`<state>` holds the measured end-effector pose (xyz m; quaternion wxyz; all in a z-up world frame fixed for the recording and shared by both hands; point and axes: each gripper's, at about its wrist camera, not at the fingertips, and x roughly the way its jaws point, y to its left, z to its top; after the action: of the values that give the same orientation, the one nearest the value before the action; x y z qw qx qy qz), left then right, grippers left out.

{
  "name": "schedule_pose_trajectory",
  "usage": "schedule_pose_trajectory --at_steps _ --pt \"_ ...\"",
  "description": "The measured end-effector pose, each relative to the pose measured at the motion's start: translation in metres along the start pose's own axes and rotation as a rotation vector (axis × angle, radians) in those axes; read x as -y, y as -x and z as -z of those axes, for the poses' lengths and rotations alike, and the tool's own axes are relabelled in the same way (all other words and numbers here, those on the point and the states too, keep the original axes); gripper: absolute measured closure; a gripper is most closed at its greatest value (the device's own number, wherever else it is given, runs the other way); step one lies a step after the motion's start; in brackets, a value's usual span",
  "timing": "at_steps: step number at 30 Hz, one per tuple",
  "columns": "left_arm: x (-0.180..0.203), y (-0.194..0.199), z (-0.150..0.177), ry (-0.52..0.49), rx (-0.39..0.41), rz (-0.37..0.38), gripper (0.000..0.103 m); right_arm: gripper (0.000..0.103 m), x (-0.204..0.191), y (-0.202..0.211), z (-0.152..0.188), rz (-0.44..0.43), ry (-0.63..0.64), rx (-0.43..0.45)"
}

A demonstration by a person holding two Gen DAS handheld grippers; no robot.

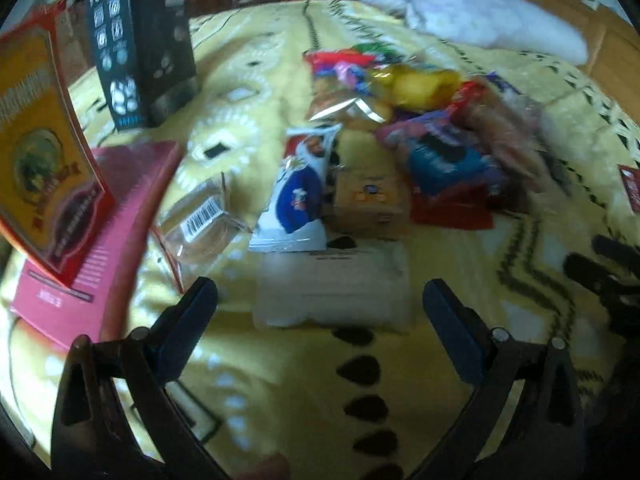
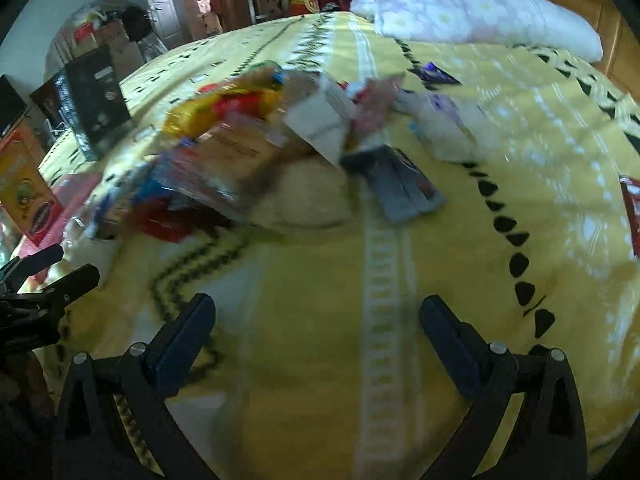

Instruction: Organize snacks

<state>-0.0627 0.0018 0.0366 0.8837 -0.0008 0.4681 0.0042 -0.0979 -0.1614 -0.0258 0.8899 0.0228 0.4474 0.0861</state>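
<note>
A heap of mixed snack packets lies on a yellow patterned blanket; it also shows in the right wrist view, blurred. Nearest my left gripper lies a pale clear packet, just ahead of the open, empty jaws. A white and blue packet and a tan box lie behind it. My right gripper is open and empty above bare blanket, short of a grey flat packet.
A pink box with an orange box leaning on it stands at the left, a black box behind. A white pillow lies at the back right. A red packet lies at the right edge.
</note>
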Motion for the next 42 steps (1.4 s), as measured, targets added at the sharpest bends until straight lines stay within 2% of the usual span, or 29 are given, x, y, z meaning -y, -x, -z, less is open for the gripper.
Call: schedule_pose_trajectory --at_steps 2,12,20,42 --pt "-0.001 -0.011 -0.001 0.028 -0.01 -0.011 0.0 0.0 0.003 -0.003 0.002 0.001 0.007 0.001" --pt "0.008 -0.019 0.01 0.025 0.03 -0.053 0.0 0.0 -0.003 -0.016 0.0 0.016 0.034 -0.005" --pt "0.004 -0.02 0.012 0.021 0.04 -0.029 0.0 0.0 -0.003 -0.02 -0.001 0.011 0.04 0.002" --pt "0.006 -0.021 0.013 0.014 0.054 -0.034 0.0 0.0 0.0 -0.026 0.0 0.014 0.016 0.07"
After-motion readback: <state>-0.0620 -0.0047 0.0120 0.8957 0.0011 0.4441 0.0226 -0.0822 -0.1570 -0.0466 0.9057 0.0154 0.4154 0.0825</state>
